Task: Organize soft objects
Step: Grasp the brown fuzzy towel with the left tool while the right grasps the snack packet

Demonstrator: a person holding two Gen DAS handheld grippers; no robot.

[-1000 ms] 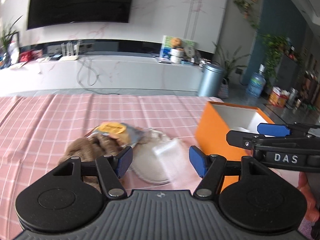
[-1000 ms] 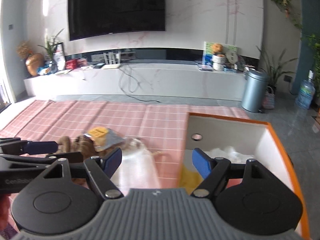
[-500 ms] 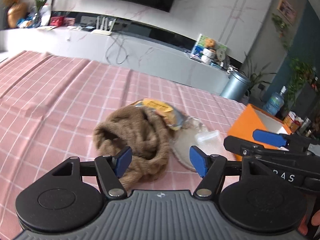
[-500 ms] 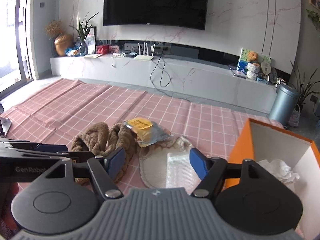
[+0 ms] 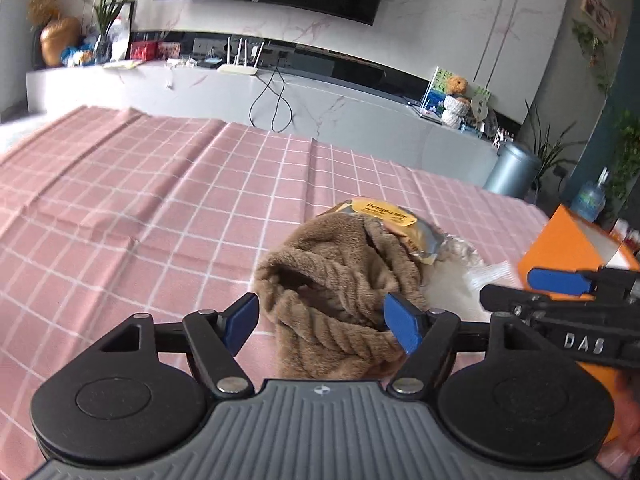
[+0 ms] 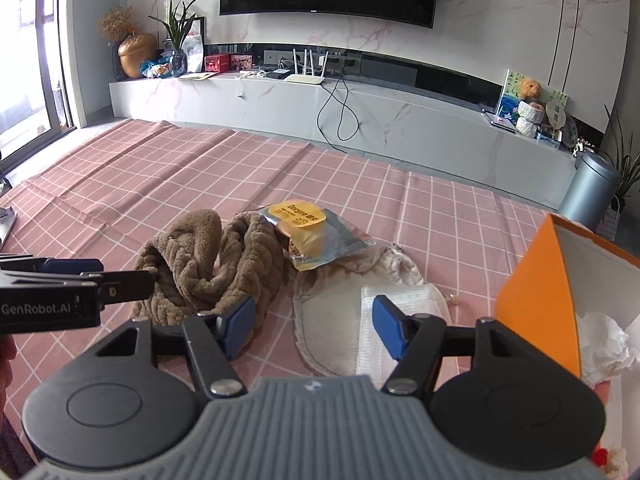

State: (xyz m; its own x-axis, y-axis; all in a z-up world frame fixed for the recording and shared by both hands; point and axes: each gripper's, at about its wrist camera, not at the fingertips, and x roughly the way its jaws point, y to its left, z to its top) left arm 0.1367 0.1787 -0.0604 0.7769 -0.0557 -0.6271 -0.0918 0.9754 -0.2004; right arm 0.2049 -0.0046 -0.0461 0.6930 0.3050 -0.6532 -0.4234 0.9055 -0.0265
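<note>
Trouble is waiting mostly in how things are piled. Through the left wrist camera, I am holding my left gripper wide apart and empty, its blue pads bracketing the brown knitted scarf, which is bunching on the pink checked cloth. At about one o'clock from the scarf, a snack packet is lying against its folds, so I am judging that a careless lift could drag the packet along. The orange box is sitting at three o'clock, with my right gripper crossing in front of it; the two tools could be colliding if both reach in.

Through the right wrist camera, my right gripper is also spread open, gripping nothing, hovering over the cream pad and a white wrapped item. The scarf is at ten o'clock, the box at three. Loose loops are looking likely to slip from a shallow pinch.
</note>
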